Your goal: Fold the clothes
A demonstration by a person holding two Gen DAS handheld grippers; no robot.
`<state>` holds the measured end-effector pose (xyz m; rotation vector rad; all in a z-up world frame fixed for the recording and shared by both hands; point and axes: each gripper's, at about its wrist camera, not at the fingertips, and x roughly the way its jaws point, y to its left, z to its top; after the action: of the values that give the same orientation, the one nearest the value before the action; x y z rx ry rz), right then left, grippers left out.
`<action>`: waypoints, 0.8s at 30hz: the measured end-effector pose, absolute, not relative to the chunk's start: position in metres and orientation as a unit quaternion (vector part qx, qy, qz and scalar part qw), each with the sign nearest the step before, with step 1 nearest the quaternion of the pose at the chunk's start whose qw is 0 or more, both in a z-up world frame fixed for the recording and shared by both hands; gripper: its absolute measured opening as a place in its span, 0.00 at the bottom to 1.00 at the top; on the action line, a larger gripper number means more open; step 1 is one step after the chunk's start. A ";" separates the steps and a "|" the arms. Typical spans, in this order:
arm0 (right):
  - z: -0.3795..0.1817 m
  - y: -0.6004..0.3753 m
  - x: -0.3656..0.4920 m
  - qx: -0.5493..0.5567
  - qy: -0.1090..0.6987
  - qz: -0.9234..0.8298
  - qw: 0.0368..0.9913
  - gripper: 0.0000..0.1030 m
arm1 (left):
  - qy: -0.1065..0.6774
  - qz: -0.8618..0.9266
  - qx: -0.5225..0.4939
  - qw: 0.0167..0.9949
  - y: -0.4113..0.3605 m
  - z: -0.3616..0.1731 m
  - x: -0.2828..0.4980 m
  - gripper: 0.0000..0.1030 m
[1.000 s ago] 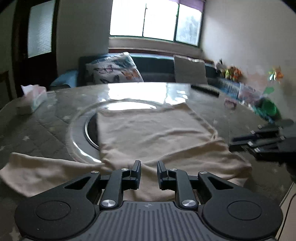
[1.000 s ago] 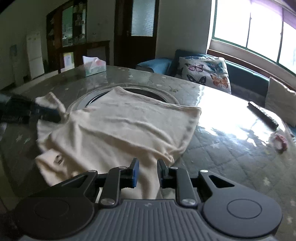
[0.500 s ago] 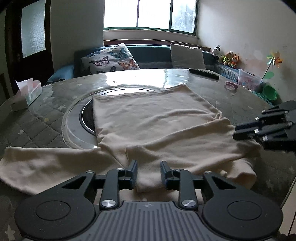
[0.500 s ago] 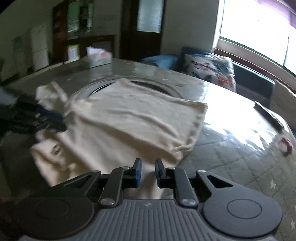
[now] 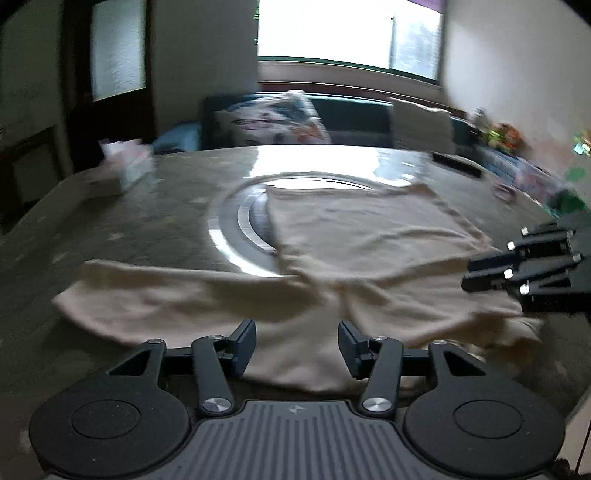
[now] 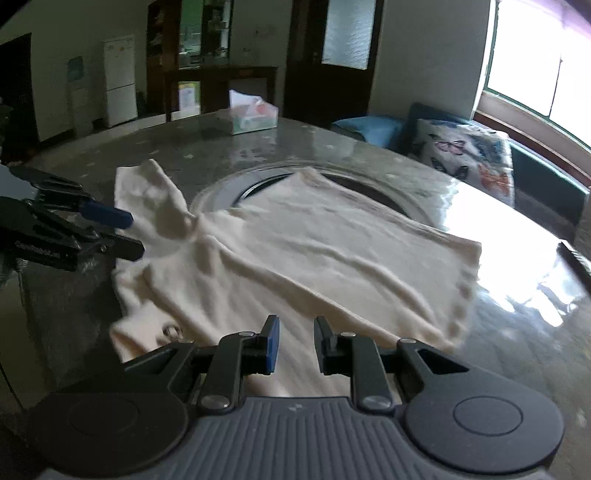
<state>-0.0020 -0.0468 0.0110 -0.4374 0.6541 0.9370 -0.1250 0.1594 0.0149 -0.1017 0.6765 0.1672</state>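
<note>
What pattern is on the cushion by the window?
Butterflies, multicoloured on white: the cushion shows best in the right wrist view.

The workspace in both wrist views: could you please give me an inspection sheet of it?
Surface: round glossy table with an inset metal ring.
Job's things: cream garment spread flat, one sleeve stretched sideways.
Clutter: tissue box, remote.
Grippers: left gripper open and empty; right gripper open and empty, both over the garment's near edge.
Cables: nothing seen.
Surroundings: butterfly cushion, window, white fridge.
</note>
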 end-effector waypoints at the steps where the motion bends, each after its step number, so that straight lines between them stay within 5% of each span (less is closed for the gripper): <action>1: 0.009 -0.038 -0.001 -0.205 0.310 0.444 0.815 0.19 | 0.331 0.098 -0.056 0.937 0.168 0.015 -0.127 0.54; 12: -0.001 0.025 -0.027 -0.238 0.290 0.497 0.782 0.19 | 0.321 0.250 -0.103 0.908 0.260 0.011 -0.135 0.67; 24: 0.006 0.028 -0.031 -0.231 0.292 0.506 0.778 0.23 | 0.311 0.309 -0.147 0.887 0.312 -0.002 -0.129 0.63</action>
<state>-0.0310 0.0279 0.0059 -0.5004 0.6315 1.0938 -0.1294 0.3120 -0.0016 -0.3057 0.6476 0.6422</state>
